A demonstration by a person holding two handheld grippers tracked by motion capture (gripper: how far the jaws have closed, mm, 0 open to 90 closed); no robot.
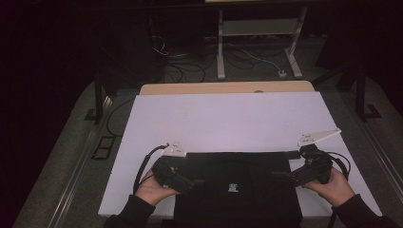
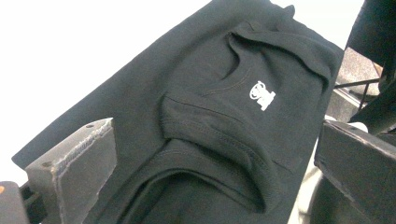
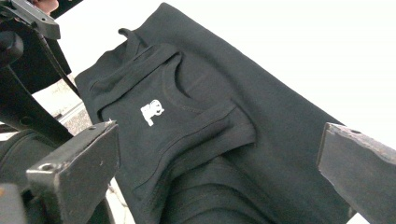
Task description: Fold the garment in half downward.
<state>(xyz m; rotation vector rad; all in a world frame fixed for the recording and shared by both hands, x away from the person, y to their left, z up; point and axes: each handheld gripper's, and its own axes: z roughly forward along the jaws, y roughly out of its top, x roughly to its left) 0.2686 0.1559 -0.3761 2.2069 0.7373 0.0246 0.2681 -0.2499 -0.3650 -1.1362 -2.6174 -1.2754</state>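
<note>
Black garment (image 1: 237,190): folded, it lies flat at the near edge of the white board (image 1: 223,121), centred between your two hands, with its near part hanging past the board's near edge. A small white logo (image 1: 232,187) marks the middle of its top layer. In the left gripper view the garment (image 2: 210,126) shows a ribbed, stitched neckline fold just beside the logo (image 2: 262,94); in the right gripper view the same garment (image 3: 205,140) and logo (image 3: 152,112) appear from the opposite side.

Left gripper (image 1: 196,182): you hold it at the garment's left edge, pointing right over the cloth. In the left gripper view its jaws stand wide apart, the fabric lying between them and neither jaw pressing it.

Right gripper (image 1: 281,176): you hold it at the garment's right edge, pointing left. In the right gripper view its jaws are likewise spread wide, with the cloth below and between them, ungripped.

Beyond the board's far edge a strip of the wooden tabletop (image 1: 228,88) shows, and cables (image 1: 190,66) lie on the floor farther off.
</note>
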